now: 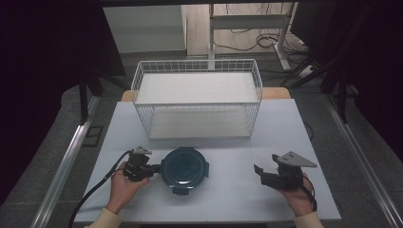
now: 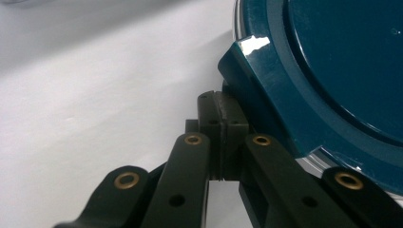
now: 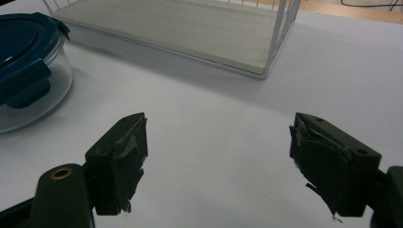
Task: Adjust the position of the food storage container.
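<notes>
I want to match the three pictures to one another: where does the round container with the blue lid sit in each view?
High view: the container sits low and centre-left on the table, at the left gripper's tips.
Left gripper view: its blue lid takes up the upper right, its latch tab beside the shut jaws.
Right gripper view: it stands at the far left edge, glass wall showing.
Shared landmark: the white wire rack behind it.

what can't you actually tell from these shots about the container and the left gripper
- Container contents: in the high view the dark blue lid covers them; in the right gripper view the picture's left edge cuts the glass wall.
- Left gripper: its jaws meet beside the lid's clip, but whether anything is pinched between them is hidden.
- Rack lower shelf's rear: upper shelf hides it.
</notes>
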Tool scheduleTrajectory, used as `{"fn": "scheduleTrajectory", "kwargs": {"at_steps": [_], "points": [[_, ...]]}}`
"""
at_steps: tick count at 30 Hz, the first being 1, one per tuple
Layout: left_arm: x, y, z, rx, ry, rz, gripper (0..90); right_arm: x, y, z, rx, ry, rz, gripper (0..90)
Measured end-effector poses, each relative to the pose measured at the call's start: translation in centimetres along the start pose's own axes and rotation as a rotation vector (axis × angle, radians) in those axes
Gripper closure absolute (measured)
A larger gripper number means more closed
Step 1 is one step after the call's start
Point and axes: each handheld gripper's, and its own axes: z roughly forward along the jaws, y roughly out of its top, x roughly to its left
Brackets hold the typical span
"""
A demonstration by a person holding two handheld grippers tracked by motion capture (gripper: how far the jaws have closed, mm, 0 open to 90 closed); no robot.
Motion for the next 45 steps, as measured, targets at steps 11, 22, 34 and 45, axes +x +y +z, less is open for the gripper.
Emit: {"fn": "scheduleTrajectory", "kwargs": {"at_steps": [11,22,34,45], "points": [[-3.2,1.3,1.5,0.020,-0.031,0.053,90.0,0.0,0.0,0.1,0.005,-0.001,0.002,19.9],[-2.4,0.5,0.1,-0.059,0.050,0.125,89.9,0.3,0.5,-0.1,-0.014,0.060,0.086,19.8],[-1.2,-1.3,-4.5,-0.208,0.032,-0.006,34.7,1.0,0.3,0.6,-0.003,0.094,0.076,19.8],[-1.9,-1.7,-4.5,-0.205,0.025,-0.035,26.6,0.6,-0.2,0.2,0.013,0.098,0.066,18.4]]}}
